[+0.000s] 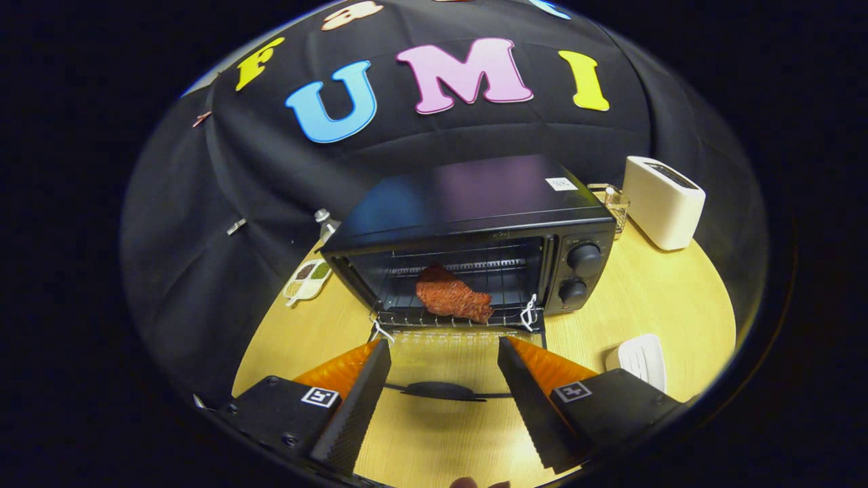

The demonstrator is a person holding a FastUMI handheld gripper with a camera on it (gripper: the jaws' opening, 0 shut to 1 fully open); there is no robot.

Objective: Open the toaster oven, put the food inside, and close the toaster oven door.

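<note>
A black toaster oven stands on the wooden table with its glass door folded down flat toward me. A reddish piece of meat lies on the wire rack inside the oven. My gripper hovers over the lowered door, open, with nothing between its fingers. The door's dark handle shows between the two fingers, below their tips. The meat lies just beyond the fingertips.
A white toaster stands right of the oven at the back, with a small glass jar beside it. A white dish lies at the right near my finger. A small divided tray sits left of the oven. Two knobs face me.
</note>
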